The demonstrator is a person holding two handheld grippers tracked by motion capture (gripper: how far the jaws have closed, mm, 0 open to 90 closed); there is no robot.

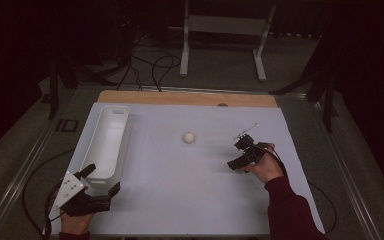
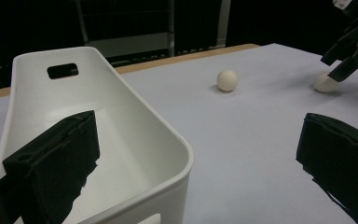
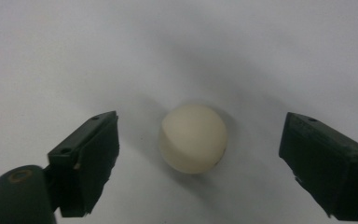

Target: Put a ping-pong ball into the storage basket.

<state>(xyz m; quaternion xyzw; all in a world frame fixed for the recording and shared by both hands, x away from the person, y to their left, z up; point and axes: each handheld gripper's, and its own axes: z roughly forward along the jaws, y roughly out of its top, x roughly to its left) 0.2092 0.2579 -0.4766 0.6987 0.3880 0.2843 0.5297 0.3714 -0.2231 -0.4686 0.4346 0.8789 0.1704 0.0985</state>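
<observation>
Right now the right gripper (image 1: 241, 154) sits at the right side of the table (image 1: 180, 200), pointed down and straddling a cream ball (image 3: 193, 138). Its jaws are apart, one on each side of that ball, clear gaps both sides, pads not touching it. From the left gripper view the same ball (image 2: 325, 82) lies on the table surface right under the right gripper (image 2: 349, 51), partly covered by the dark jaws. From the high view that ball is hidden behind the gripper body. A second cream ball (image 1: 189, 137) sits alone mid-table, left of the right gripper and well apart from it; also seen at (image 2: 227, 80). White bin (image 1: 107, 142) runs near-to-far along the left side, long and narrow, handle slot in its far end wall; the inside I can see holds nothing. Left gripper (image 1: 101, 179) is at the near left corner, just off the near end of the bin, jaws wide apart and holding nothing. In its own view one jaw lines up over the bin's inside, the other over bare table to the right. A dark red sleeve (image 1: 292, 210) comes in behind the right gripper.
</observation>
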